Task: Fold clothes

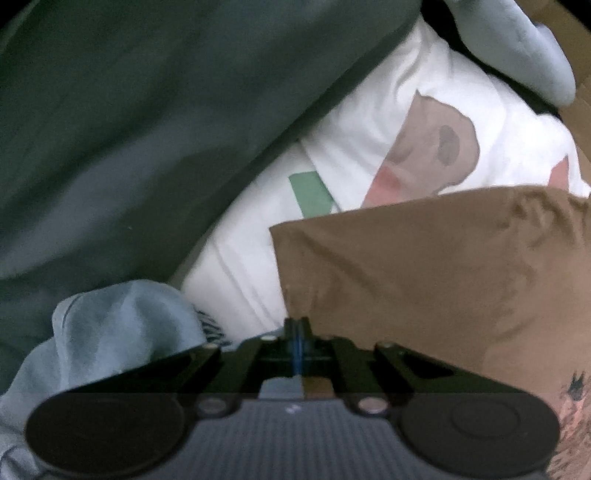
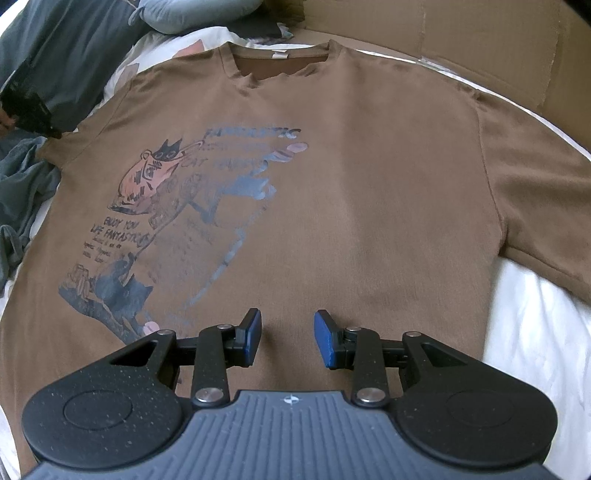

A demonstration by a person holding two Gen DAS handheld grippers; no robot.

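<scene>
A brown T-shirt (image 2: 351,192) with a blue and pink cat print lies flat, front up, on a white sheet, collar at the far side. My right gripper (image 2: 287,334) is open and empty, just above the shirt's lower middle. My left gripper (image 1: 297,325) is shut on the edge of the shirt's left sleeve (image 1: 424,266). In the right wrist view the left gripper (image 2: 29,110) shows as a dark shape at that sleeve's end.
A dark green garment (image 1: 147,110) and a light blue garment (image 1: 122,325) lie beside the sleeve on the white printed sheet (image 1: 369,129). A light blue pillow (image 2: 192,14) lies behind the collar. Cardboard (image 2: 461,40) runs along the far right side.
</scene>
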